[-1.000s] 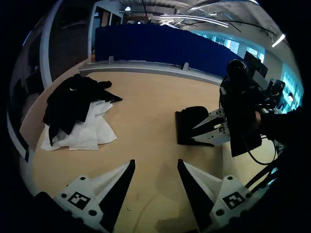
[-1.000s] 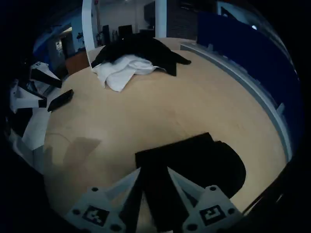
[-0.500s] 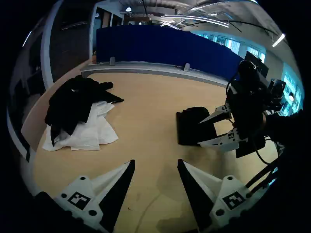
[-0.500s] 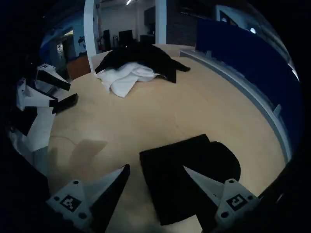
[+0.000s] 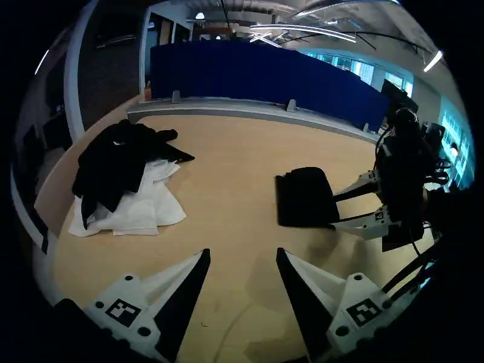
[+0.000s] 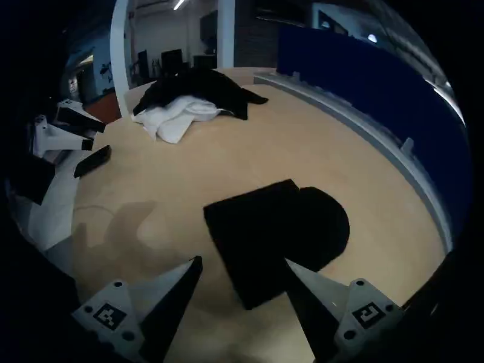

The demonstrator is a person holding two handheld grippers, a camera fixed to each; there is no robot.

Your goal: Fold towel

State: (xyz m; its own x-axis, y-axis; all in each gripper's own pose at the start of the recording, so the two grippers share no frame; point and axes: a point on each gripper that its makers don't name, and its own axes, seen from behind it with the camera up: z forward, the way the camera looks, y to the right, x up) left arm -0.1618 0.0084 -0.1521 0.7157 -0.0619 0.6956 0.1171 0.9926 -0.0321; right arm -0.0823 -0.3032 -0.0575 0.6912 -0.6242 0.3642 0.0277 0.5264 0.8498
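A folded black towel (image 5: 304, 196) (image 6: 275, 233) lies flat on the light wooden table (image 5: 230, 163). My right gripper (image 6: 242, 275) hangs open just short of the towel's near edge, nothing between its fingers; in the left gripper view the right gripper (image 5: 348, 209) stands to the right of the towel. My left gripper (image 5: 242, 266) is open over bare table, well away from the towel. In the right gripper view the left gripper (image 6: 75, 127) shows at the far left. A heap of black and white cloths (image 5: 124, 181) (image 6: 181, 103) sits at the table's far side.
A dark phone-like object (image 6: 92, 161) lies near the table edge beside the left gripper. A blue partition (image 5: 260, 72) with a grey rail runs along the back of the table. A person's dark sleeve (image 5: 448, 206) holds the right gripper.
My right gripper was shut on the black towel's edge, then opened and drew back from it. The towel now lies free on the table. The left gripper has barely moved.
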